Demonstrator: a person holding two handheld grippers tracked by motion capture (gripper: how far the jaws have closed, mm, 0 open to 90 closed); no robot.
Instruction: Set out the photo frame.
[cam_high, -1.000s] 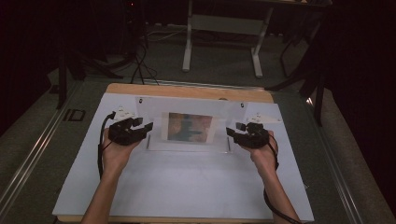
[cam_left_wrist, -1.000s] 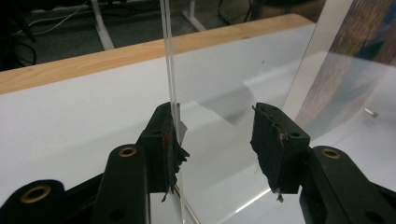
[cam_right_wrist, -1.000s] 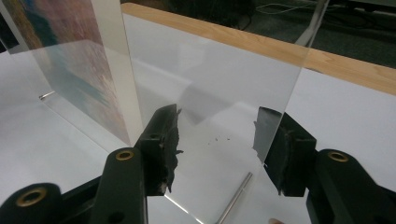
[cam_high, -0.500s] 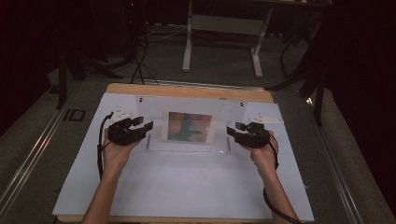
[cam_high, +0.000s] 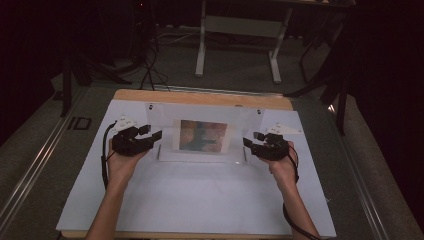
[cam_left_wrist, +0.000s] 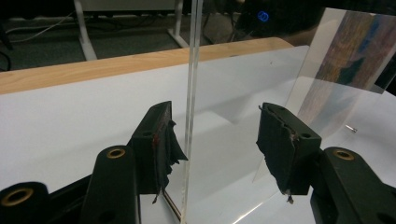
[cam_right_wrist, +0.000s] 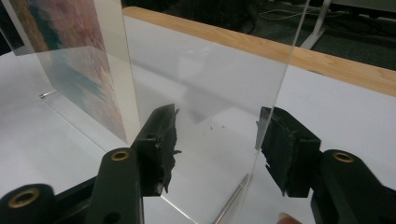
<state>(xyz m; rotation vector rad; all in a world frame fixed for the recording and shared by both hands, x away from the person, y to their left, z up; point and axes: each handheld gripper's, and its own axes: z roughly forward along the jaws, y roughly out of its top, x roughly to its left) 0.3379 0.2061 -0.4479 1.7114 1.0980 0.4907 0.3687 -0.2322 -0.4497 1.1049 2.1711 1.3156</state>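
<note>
- Centrally, in the high view, a clear acrylic picture stand (cam_high: 202, 137) stands upright on the white table cover (cam_high: 200, 200), mid-frame, with a colourful print (cam_high: 203, 135) in its middle.
- Left gripper (cam_high: 152, 137) sits at the stand's left edge, right gripper (cam_high: 248, 142) at its right edge; each is held in a hand coming up from the bottom of the frame.
- Left gripper view: jaws apart and just been opening; the acrylic edge (cam_left_wrist: 191, 93) runs vertically between them, close by the left pad (cam_left_wrist: 170, 144); whether it touches, cannot tell. The right pad (cam_left_wrist: 273, 144) is well clear of it.
- Right gripper view: jaws apart, also just been opening; the sheet's edge (cam_right_wrist: 280, 84) passes just beside the right pad (cam_right_wrist: 275, 144), the left pad (cam_right_wrist: 168, 140) apart from it. Contact at the right pad too close to tell.
- Pads look frayed on both grippers.
- Small metal pin (cam_left_wrist: 352, 129) lies at the stand's base, right of frame in the left gripper view; another (cam_right_wrist: 46, 94) at left in the right gripper view.
- Bare wooden table edge (cam_high: 200, 97) shows beyond the cover, upper middle.
- Behind it, a white desk frame (cam_high: 237, 45) on grey floor; cables (cam_high: 150, 70) at upper left.
- A cable (cam_high: 105, 155) trails from the left gripper down along the wrist.
</note>
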